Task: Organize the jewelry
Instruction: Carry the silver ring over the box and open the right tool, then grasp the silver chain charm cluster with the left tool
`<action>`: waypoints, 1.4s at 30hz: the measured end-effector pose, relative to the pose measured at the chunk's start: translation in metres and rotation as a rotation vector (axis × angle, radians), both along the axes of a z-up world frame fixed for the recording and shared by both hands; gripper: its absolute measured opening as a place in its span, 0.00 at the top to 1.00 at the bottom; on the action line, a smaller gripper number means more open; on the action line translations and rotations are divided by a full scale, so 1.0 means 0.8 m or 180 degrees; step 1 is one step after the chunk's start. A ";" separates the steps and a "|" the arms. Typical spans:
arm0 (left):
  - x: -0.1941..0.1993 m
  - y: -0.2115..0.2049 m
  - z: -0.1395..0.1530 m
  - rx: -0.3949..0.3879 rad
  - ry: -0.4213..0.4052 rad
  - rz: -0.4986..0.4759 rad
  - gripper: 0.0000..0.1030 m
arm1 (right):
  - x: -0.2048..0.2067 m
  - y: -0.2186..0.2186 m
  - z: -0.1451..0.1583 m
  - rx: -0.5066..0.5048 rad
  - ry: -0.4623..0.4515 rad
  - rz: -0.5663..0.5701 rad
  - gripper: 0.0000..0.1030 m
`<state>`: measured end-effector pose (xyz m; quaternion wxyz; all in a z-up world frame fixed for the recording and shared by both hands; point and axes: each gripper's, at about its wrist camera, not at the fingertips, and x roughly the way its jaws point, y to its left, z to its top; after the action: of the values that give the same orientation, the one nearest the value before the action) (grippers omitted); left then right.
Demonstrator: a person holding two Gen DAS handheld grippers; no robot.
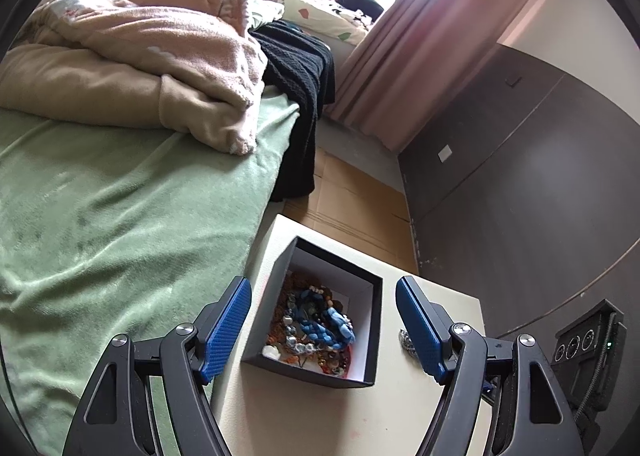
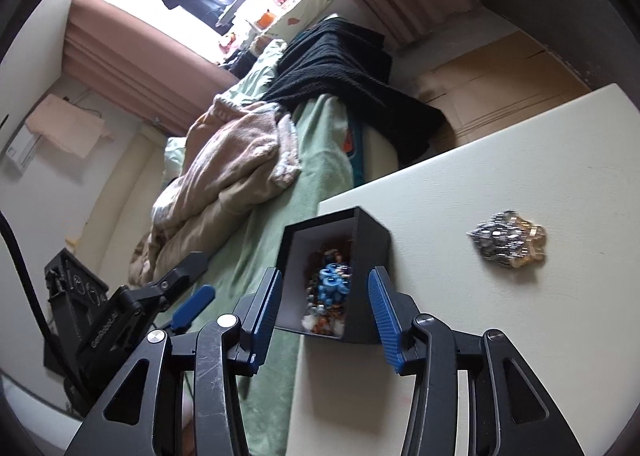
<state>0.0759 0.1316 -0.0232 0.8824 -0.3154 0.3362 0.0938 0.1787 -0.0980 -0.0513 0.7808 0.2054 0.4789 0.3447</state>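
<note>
A black open box (image 1: 370, 320) with a white lining stands on a cream table (image 1: 360, 416). It holds a heap of jewelry: blue braided bands (image 1: 330, 322), beads and silver pieces. My left gripper (image 1: 324, 322) is open and empty, hovering above the box. A silver and gold jewelry piece (image 1: 408, 342) lies on the table right of the box, partly behind my right finger. In the right wrist view the box (image 2: 370, 276) sits between the fingers of my open, empty right gripper (image 2: 326, 306). The silver and gold piece (image 2: 510, 239) lies to the right.
A bed with a green sheet (image 1: 120, 216), a beige blanket (image 1: 160, 56) and a black cloth (image 1: 304, 80) lies left of the table. Cardboard (image 1: 356, 196) covers the floor beyond. A dark cabinet (image 1: 520, 176) stands at right. The left gripper (image 2: 176, 296) shows at lower left in the right wrist view.
</note>
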 end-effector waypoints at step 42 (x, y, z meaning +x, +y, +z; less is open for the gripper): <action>0.126 -0.190 -0.050 0.0561 0.0308 -0.0937 0.41 | 0.046 -0.168 -0.015 -0.0574 0.0341 -0.0944 0.52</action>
<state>0.1768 -0.0204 -0.0630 0.8936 -0.1792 0.4114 0.0078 0.2152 -0.2323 -0.0637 0.8117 0.2209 0.5132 0.1700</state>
